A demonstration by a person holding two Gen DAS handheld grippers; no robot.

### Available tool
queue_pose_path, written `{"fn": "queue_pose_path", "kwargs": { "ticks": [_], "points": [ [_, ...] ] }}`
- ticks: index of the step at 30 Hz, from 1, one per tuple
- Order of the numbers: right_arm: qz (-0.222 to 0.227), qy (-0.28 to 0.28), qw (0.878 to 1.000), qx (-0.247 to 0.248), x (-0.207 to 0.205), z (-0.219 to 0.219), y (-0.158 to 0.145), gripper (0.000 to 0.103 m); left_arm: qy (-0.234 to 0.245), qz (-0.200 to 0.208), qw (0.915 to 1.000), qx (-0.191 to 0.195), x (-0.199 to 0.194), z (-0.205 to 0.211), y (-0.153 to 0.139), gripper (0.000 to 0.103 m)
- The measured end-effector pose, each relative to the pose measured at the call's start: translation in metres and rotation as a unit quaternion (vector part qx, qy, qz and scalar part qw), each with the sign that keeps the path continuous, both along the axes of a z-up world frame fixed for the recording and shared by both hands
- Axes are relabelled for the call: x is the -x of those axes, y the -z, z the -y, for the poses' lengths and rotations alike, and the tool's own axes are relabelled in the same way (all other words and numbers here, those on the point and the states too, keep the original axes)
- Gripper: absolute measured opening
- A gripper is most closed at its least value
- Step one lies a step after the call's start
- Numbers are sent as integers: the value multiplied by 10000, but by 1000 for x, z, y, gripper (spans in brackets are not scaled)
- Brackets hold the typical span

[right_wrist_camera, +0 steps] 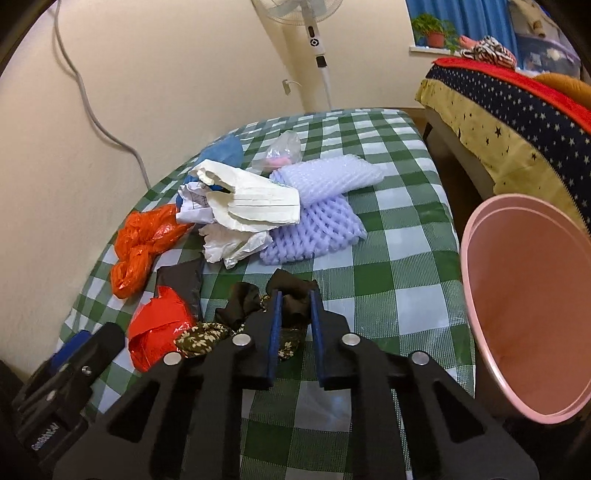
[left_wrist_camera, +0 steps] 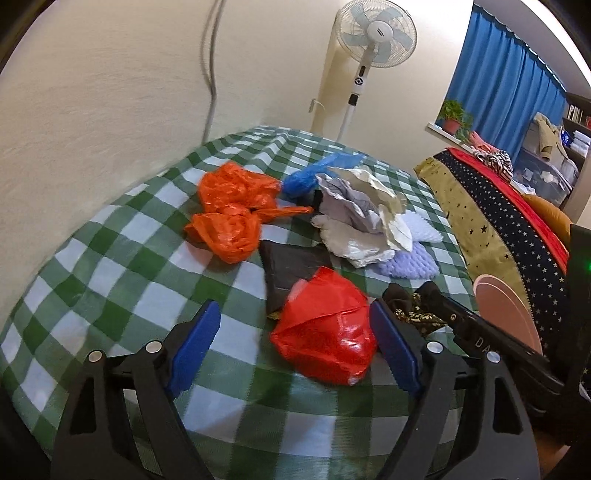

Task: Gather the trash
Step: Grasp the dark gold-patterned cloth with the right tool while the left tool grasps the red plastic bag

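Trash lies on a green checked table [left_wrist_camera: 110,258]. In the left wrist view my left gripper [left_wrist_camera: 295,325] is open, its blue pads either side of a crumpled red plastic wrapper [left_wrist_camera: 325,332], not closed on it. In the right wrist view my right gripper [right_wrist_camera: 295,295] is shut on a dark floral wrapper [right_wrist_camera: 291,299]. The red wrapper [right_wrist_camera: 159,328] lies to its left. Further back lie an orange plastic bag [left_wrist_camera: 232,214], crumpled white paper [left_wrist_camera: 362,218], purple foam netting [right_wrist_camera: 317,221], a blue bag [left_wrist_camera: 314,173] and a dark flat packet [left_wrist_camera: 291,269].
A pink bin [right_wrist_camera: 524,302] stands at the table's right edge, its mouth tilted toward me. A bed with a star-patterned cover [right_wrist_camera: 517,110] is right of the table. A standing fan [left_wrist_camera: 373,33] and a wall cable [left_wrist_camera: 210,74] are behind.
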State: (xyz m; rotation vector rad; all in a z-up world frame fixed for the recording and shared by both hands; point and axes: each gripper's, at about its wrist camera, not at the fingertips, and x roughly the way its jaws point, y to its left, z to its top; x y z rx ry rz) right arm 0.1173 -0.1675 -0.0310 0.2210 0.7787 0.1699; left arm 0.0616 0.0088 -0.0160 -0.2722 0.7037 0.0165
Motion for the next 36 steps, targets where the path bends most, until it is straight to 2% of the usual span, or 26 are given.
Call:
{"fn": "queue_pose_path", "kwargs": {
  "ticks": [4, 10, 14, 16, 21, 23, 26, 27, 34, 36],
  "points": [
    [88, 146, 9999, 27, 2, 7, -4, 6, 76, -133, 9999, -68, -4, 8, 4, 80],
    [173, 300, 9994, 52, 2, 16, -8, 6, 97, -509, 9987, -14, -17, 13, 16, 80],
    [173, 358, 9992, 78, 1, 21, -9, 6, 245, -698, 9971, -178, -25, 21, 24, 81],
    [183, 387, 9991, 82, 1, 24, -9, 6, 268, -809, 9963, -135, -27, 22, 29, 81],
    [207, 381, 9990, 143, 2, 25, -11, 6, 329, -841, 9958, -177, -26, 24, 31, 79],
    [240, 377, 9989, 152, 3, 25, -13, 6, 389, -786, 9961, -131, -25, 23, 30, 67],
    [330, 376, 9986, 177, 6, 25, -19, 5, 417, -663, 9968, -159, -20, 23, 26, 61],
    [365, 379, 9984, 192, 7, 25, -21, 5, 428, -632, 9970, -162, -19, 23, 24, 54],
    [566, 439, 9971, 241, 16, 26, -34, 5, 604, -309, 9971, -336, -8, 28, 12, 33],
    [616, 464, 9966, 275, 20, 27, -38, 5, 638, -212, 9971, -355, -6, 28, 8, 20]
  ]
}}
